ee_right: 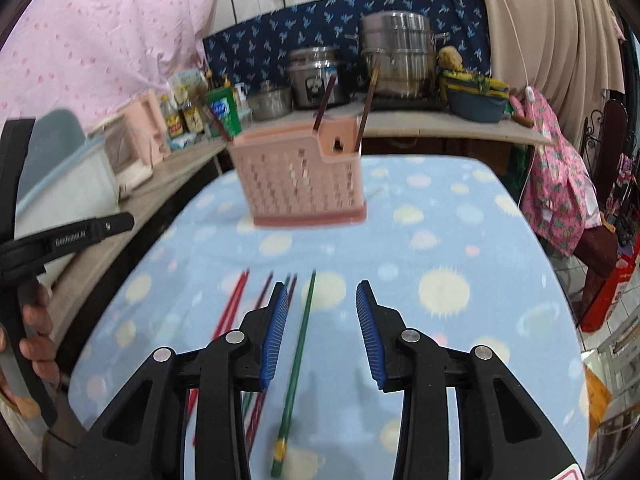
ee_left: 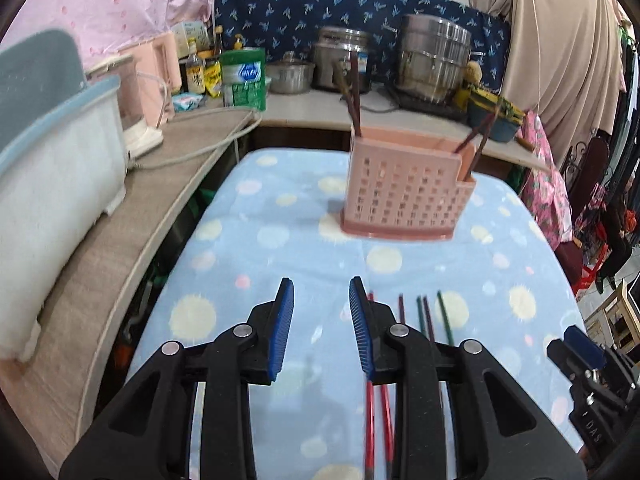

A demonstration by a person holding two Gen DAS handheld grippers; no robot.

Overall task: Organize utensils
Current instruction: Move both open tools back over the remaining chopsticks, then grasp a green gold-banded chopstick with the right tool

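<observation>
A worktop point(ee_left: 280, 208) draped in a light blue cloth with pale yellow, white and pink dots fills both views; behind it a second counter point(ee_left: 312, 114) carries steel pots point(ee_left: 434, 60), a green packet point(ee_left: 245, 76) with a blue-and-white label too blurred to read, bottles with yellow labels point(ee_right: 174, 122) whose print I cannot make out, and a pale tub point(ee_left: 56, 168) along the left; a pink slotted utensil holder point(ee_left: 404, 196) stands upright toward the far half of the cloth, with dark brown chopsticks point(ee_left: 354, 96) leaning out of its compartments; the left claw point(ee_left: 322, 328) hangs above the near cloth, its blue ribbed pads apart with only cloth showing between them, nothing gripped; the right claw point(ee_right: 322, 332) hangs likewise, jaws parted and empty, a green chopstick point(ee_right: 298, 364) lying on the cloth under the gap nearer the left pad, not touched by either; in the right wrist view the other tool's black handle, held by a hand point(ee_right: 34, 344), bears white lettering that seems to read "GenRobot.AI"; in the left wrist view the neighbouring tool shows small white characters ending in "DAS"; red chopsticks point(ee_left: 370, 412) and maroon chopsticks point(ee_right: 262, 292) lie loose on the cloth beside the green one, roughly parallel, well short of the holder.
</observation>
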